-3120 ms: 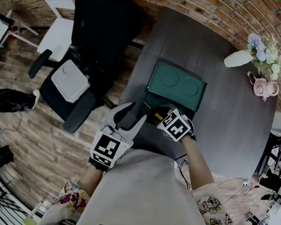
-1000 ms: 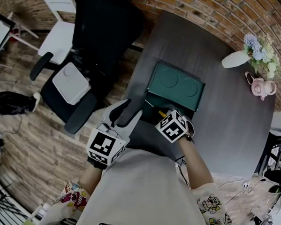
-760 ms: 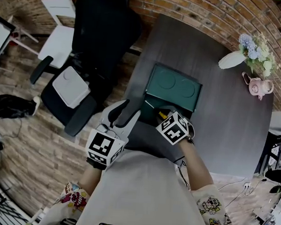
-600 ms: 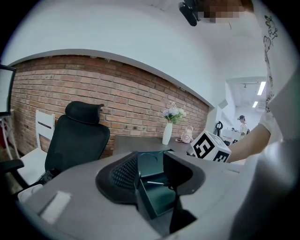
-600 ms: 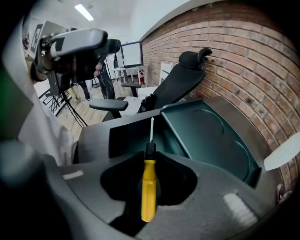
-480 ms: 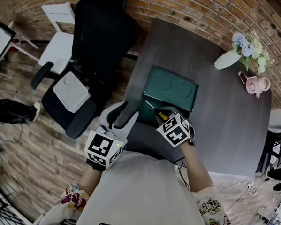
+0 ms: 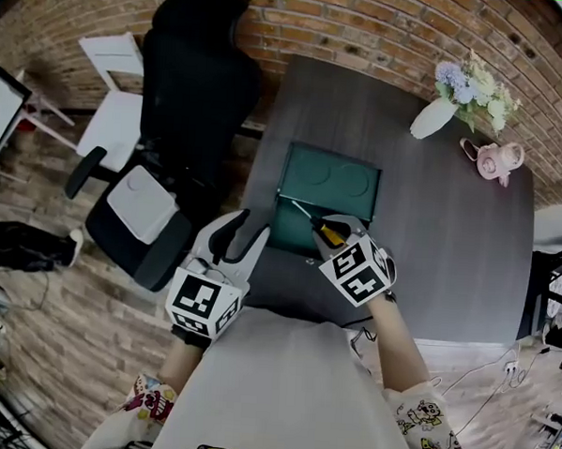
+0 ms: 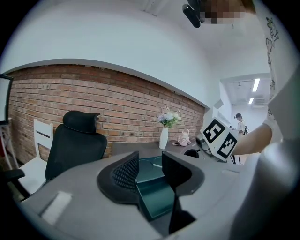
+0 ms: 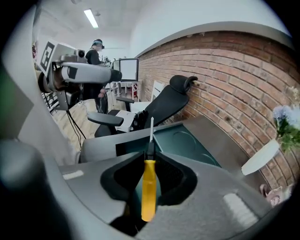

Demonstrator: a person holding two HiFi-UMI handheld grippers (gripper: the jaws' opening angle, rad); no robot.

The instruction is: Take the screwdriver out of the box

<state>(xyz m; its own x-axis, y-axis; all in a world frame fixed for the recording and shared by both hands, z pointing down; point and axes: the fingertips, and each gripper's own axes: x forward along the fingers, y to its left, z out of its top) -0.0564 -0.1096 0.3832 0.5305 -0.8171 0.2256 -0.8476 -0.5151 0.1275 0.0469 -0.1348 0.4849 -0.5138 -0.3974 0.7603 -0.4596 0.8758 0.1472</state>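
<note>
Two tools are hovering: the right tool [image 9: 149, 161], pinching the yellow-handled screwdriver [image 9: 148, 192], is raising it higher above the open green box [image 7: 328, 179] than a moment ago, while the left tool [image 8: 151, 169] is closing, empty.

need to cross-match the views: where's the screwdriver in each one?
Head view: screwdriver at centre, held in the right gripper, shaft pointing up-left over the green box.
Left gripper view: cannot make it out.
Right gripper view: screwdriver low centre, yellow handle upright between the jaws.
Shared landmark: the green box, mid-frame in the head view, low centre in the left gripper view, behind the shaft in the right gripper view.
</note>
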